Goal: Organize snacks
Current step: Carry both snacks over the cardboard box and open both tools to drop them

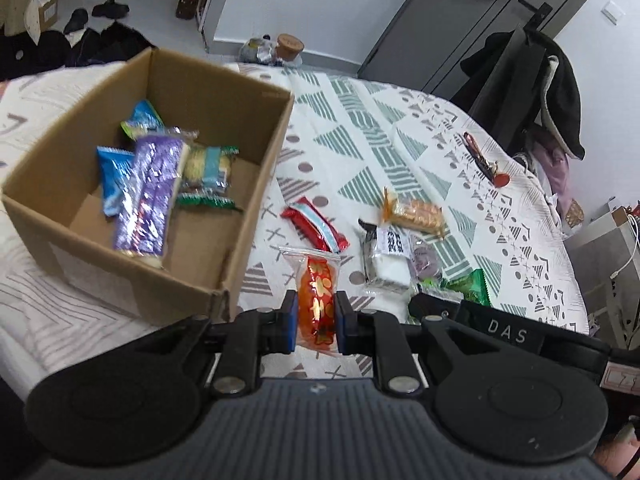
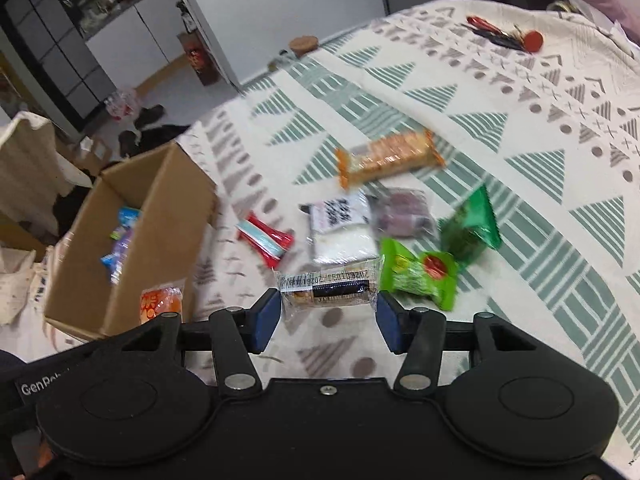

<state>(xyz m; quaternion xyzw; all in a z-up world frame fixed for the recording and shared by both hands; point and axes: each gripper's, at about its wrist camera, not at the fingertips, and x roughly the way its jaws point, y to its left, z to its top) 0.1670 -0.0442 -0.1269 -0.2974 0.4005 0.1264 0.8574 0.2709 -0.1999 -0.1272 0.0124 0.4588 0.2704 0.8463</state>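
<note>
With the left gripper [image 1: 316, 316] clamped on the orange packet [image 1: 318, 300], it should clear the box [image 1: 224, 80] rim at upper left before releasing, while the right gripper [image 2: 329, 312] pinches a clear-wrapped bar [image 2: 330, 288].

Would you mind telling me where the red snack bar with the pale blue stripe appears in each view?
Left wrist: red snack bar, centre, right of the cardboard box.
Right wrist: left of centre, between box and white packet.
Shared landmark: the cardboard box.

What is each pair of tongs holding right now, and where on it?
Left tongs: orange-red foil snack packet, pinched across its lower half. Right tongs: clear-wrapped biscuit bar with black label, held by its two ends.
</note>
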